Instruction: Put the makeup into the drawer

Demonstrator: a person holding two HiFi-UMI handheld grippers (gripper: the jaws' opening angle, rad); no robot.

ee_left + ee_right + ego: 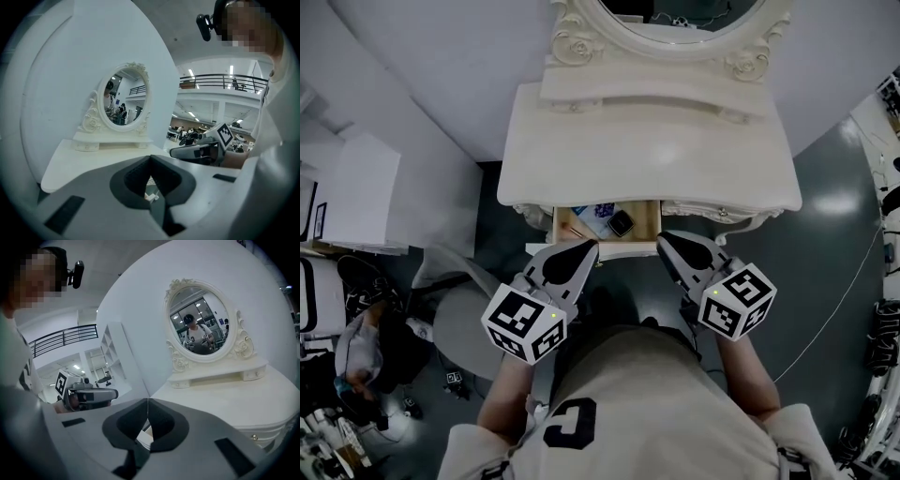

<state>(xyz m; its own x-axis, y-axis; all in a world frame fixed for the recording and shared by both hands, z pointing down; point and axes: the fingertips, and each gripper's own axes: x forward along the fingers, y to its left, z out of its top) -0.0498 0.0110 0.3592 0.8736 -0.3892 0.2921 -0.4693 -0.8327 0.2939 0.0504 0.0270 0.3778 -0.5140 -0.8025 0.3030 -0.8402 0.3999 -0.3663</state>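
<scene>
The white dressing table (647, 150) has its centre drawer (650, 221) pulled open. Inside lie makeup items, among them a black compact (622, 223) and a blue-patterned piece (601, 212). My left gripper (588, 247) hovers just in front of the drawer's left end, jaws shut and empty. My right gripper (662, 238) hangs at the drawer's right end, also shut with nothing in it. In the left gripper view my left gripper (150, 157) points at the tabletop and the oval mirror (124, 101). In the right gripper view my right gripper (147, 400) faces the mirror (202, 323).
A round grey stool (457, 328) stands at the left of my body. A white cabinet (358, 192) is further left, with a person (364, 349) below it. A thin cable (844, 291) runs over the dark floor at the right.
</scene>
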